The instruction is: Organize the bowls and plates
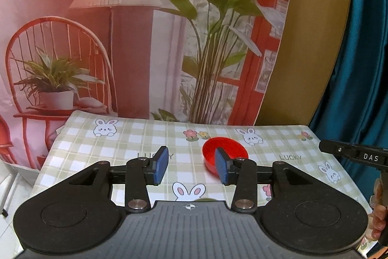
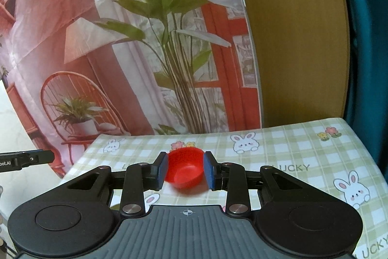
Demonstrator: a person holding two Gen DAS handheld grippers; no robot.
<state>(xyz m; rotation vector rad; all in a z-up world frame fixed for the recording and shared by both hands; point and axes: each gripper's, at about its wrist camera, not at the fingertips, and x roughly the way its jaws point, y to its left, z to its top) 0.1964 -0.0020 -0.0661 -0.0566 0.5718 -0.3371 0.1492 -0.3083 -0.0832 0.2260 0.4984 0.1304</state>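
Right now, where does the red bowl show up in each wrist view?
Left wrist: red bowl right of centre, partly behind the left gripper's right finger.
Right wrist: red bowl at centre, framed by the right gripper's open fingers.
Shared landmark: flower print just behind the bowl.

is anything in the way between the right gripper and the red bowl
Nothing visible. In the right wrist view the red bowl sits on the checked tablecloth framed directly between the open fingers of the right gripper, with no other object between them. Whether the pads touch the bowl yet cannot be told.
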